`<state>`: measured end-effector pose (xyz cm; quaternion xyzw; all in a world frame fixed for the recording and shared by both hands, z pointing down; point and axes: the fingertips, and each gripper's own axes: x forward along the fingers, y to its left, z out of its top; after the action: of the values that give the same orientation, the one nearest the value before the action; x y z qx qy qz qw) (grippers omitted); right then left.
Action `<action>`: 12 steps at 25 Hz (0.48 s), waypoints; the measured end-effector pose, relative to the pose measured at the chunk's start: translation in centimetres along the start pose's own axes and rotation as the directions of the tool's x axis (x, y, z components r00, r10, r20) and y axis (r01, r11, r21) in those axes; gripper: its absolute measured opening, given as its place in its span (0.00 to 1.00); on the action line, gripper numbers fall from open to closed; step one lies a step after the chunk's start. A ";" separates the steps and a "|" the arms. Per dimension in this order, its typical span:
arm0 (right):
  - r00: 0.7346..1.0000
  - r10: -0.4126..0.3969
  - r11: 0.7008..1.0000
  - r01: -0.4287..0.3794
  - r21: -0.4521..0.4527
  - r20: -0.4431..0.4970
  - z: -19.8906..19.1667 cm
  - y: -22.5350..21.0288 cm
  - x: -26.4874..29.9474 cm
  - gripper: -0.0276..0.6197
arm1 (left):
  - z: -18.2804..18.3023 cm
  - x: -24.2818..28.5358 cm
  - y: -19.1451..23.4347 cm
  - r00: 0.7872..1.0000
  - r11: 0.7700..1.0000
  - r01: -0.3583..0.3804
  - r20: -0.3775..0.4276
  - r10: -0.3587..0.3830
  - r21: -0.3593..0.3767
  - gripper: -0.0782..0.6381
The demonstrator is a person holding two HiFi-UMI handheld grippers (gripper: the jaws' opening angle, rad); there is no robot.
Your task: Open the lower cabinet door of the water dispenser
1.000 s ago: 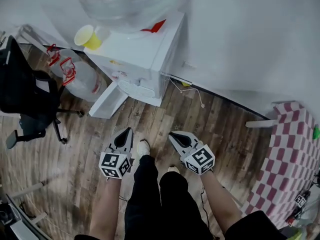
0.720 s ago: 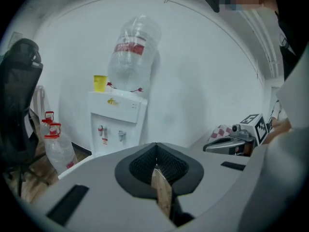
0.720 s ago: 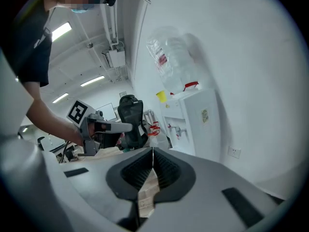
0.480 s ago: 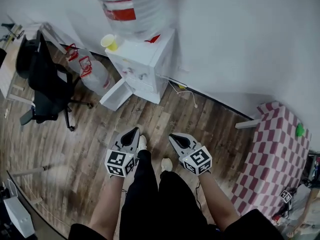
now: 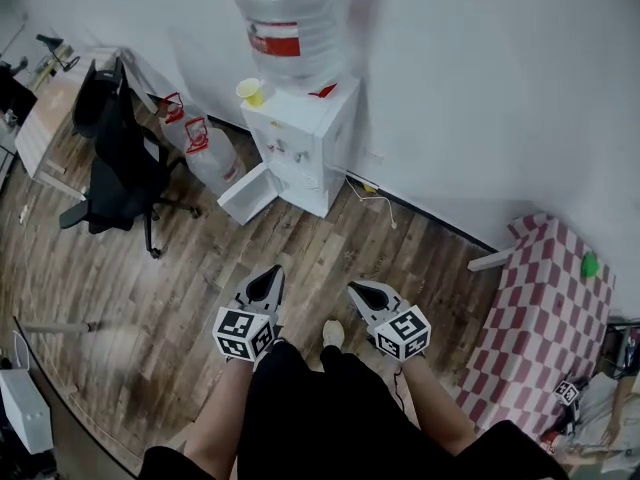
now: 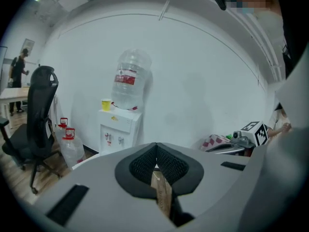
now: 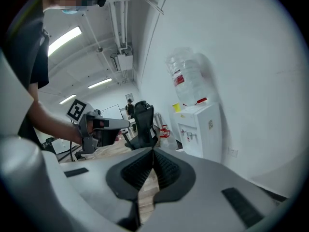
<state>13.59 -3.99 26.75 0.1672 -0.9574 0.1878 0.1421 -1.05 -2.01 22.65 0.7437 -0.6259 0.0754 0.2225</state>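
The white water dispenser (image 5: pixel 305 140) stands against the wall with a large clear bottle (image 5: pixel 295 23) on top and a yellow cup (image 5: pixel 250 91) beside the bottle. Its lower cabinet door (image 5: pixel 247 194) is swung open to the left over the wooden floor. My left gripper (image 5: pixel 271 276) and right gripper (image 5: pixel 359 291) are both shut and empty, held close to my legs, well short of the dispenser. The left gripper view shows the dispenser (image 6: pixel 119 129) far beyond the closed jaws of the left gripper (image 6: pixel 156 147). The right gripper view shows the dispenser (image 7: pixel 202 128) past the right gripper (image 7: pixel 153 151).
A black office chair (image 5: pixel 120 163) and two spare water jugs (image 5: pixel 210 153) stand left of the dispenser. A desk (image 5: pixel 48 118) is at the far left. A table with a red checked cloth (image 5: pixel 545 308) is at the right. A cable (image 5: pixel 378 200) lies by the wall.
The head view has pulled up and back: the dispenser now looks smaller and farther, with more floor showing. Both grippers stayed shut by my legs and rose along with it.
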 end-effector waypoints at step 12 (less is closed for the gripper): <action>0.986 -0.132 0.991 0.132 0.002 0.098 2.9 6.9 -0.9 0.08 | 0.3 -7.2 1.8 0.996 0.994 0.089 0.025 -0.090 0.060 0.13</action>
<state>11.22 1.07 21.68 0.2390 -0.9505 0.1671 0.1074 -4.31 4.10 19.97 0.7783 -0.5924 0.0733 0.1947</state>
